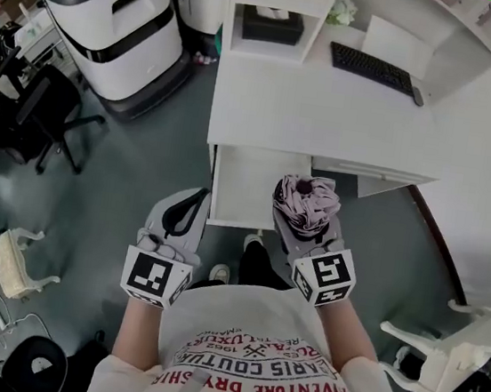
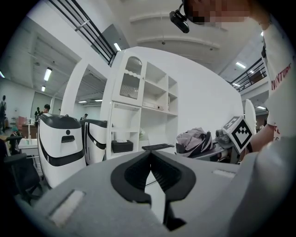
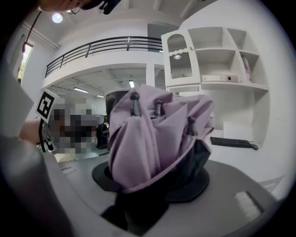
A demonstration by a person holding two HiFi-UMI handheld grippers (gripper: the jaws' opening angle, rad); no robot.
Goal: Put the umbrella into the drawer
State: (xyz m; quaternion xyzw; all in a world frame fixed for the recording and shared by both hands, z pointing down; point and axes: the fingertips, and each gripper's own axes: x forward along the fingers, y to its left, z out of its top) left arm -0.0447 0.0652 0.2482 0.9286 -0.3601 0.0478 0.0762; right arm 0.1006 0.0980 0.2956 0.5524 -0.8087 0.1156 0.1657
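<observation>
My right gripper (image 1: 306, 230) is shut on a folded lilac umbrella (image 1: 305, 203) with a dark inner lining, held just in front of the white desk (image 1: 311, 110). In the right gripper view the umbrella (image 3: 152, 134) bulges out between the jaws and hides the fingertips of the right gripper (image 3: 152, 185). The desk's drawer (image 1: 250, 191) stands pulled out, white and bare inside, just left of the umbrella. My left gripper (image 1: 199, 195) hovers at the drawer's left front corner. In its own view the left gripper (image 2: 150, 153) has its tips together, nothing between them.
A black keyboard (image 1: 372, 69) lies on the desk and a dark tissue box (image 1: 272, 26) sits in the shelf unit. Two white-and-black machines (image 1: 115, 26) stand left of the desk, with an office chair (image 1: 36, 114) nearer. A white chair (image 1: 440, 351) stands at the right.
</observation>
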